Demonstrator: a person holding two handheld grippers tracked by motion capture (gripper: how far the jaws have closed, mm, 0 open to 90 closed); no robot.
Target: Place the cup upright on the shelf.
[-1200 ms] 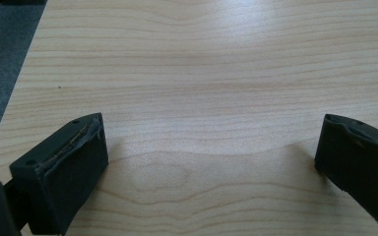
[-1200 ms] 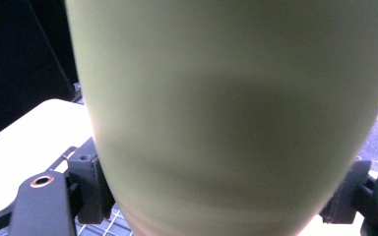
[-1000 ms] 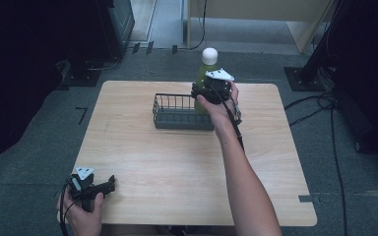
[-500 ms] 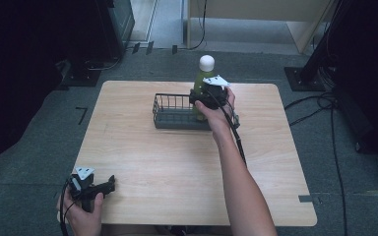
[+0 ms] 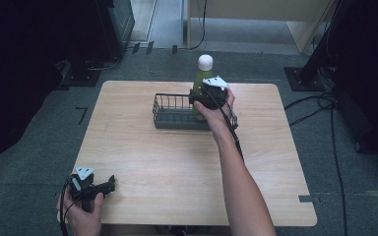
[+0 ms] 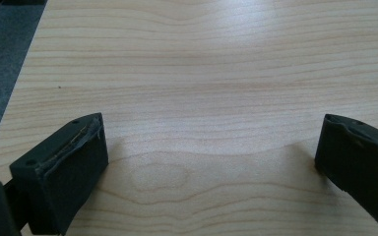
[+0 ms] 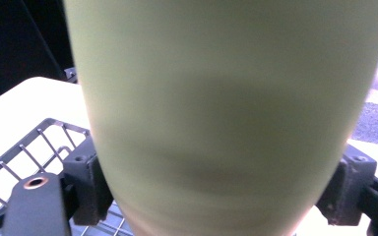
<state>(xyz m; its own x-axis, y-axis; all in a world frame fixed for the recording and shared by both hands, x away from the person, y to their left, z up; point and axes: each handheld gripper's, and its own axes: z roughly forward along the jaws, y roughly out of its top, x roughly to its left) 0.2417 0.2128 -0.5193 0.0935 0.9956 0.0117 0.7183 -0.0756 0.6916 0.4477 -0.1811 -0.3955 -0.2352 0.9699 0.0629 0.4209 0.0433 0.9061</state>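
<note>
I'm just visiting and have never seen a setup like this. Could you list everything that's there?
Bottle: one, green with a white cap, upright in the right end of the basket, between the right tongs' jaws.
Wire basket: one, dark grey, on the far middle of the table.
Table: one, light wood.
Floor cables: several, black, right of the table.
Left tongs: one pair, black, jaws wide open with nothing between them, at the near left table edge.
Right tongs: one pair, black, jaws just been opening, bottle between them.
Person's hands: two, one on each pair of tongs.
</note>
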